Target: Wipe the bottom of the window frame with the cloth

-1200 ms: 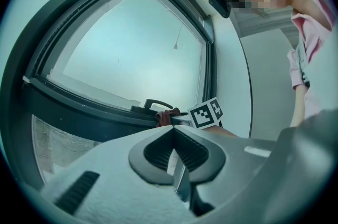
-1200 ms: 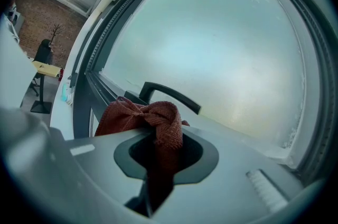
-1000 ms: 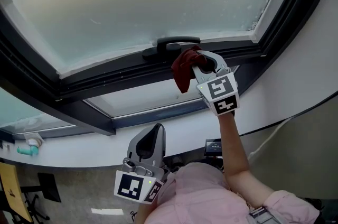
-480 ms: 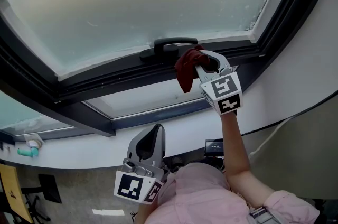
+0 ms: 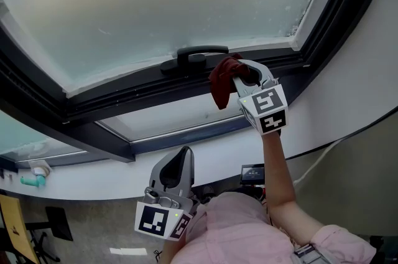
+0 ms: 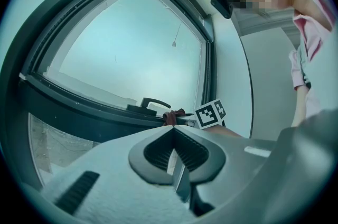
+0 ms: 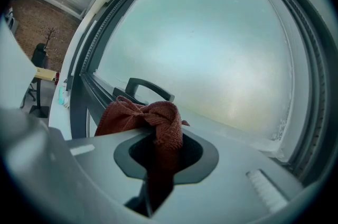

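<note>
Right hand-held gripper (image 5: 240,73) is clamping the cloth (image 5: 220,86) against the frame (image 5: 143,92) beside the handle (image 5: 200,55); left hand-held gripper (image 5: 180,155) is hanging low, jaws together.

Soft daylight pours through the frosted pane (image 5: 155,1), leaving the frame (image 5: 124,93) dark against it. My gripper views bulge, with black rounded corners; the left one looks teal.

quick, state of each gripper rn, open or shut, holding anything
Left gripper: jaws shut, nothing between them.
Right gripper: jaws shut on the dark red woven cloth.
</note>
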Available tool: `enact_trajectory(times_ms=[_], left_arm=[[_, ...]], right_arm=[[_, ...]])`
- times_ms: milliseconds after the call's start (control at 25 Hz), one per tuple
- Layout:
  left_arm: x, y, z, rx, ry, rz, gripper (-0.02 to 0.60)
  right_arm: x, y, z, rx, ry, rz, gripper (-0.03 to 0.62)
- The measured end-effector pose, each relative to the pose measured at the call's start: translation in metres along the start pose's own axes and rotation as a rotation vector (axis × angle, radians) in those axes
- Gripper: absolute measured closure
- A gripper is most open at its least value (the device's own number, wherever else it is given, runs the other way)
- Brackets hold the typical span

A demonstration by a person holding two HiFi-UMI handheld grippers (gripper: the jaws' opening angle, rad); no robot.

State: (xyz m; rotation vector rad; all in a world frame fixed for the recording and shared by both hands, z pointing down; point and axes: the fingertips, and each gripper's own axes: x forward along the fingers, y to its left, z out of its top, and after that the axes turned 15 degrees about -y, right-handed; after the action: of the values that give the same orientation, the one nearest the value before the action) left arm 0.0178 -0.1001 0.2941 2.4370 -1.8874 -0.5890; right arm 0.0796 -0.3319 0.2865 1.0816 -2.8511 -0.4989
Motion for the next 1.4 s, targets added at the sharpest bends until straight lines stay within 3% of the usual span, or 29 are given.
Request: enact_trajectory(times_ms=[760,1040,1200,1320,1400], left_arm=[[0.012,-0.009,-0.005,0.004,0.003,-0.013,0.581],[0.011,-0.027,-0.022,0.052,0.018,-0.141,0.58],[0.018,-0.03,-0.014,0.11,-0.049,-0.18,0.584],[0.01,-0.024,-0.012,0.117,-0.112,-0.173,0.491],[0.003,-0.02,-0.008,0.027,-0.17,-0.136,0.453]], right_arm=[[-0.013,-0.031,-0.01,0.022,0.005,-0.039,0.533],[-0.013,-0.032,-0.01,0.034,-0.007,-0.048,0.533],[-0.015,-0.033,-0.01,0.045,-0.024,-0.075,0.533],[-0.016,-0.032,-0.01,0.047,-0.025,-0.087,0.533],[-0.016,-0.032,-0.011,0.053,-0.025,-0.083,0.533]])
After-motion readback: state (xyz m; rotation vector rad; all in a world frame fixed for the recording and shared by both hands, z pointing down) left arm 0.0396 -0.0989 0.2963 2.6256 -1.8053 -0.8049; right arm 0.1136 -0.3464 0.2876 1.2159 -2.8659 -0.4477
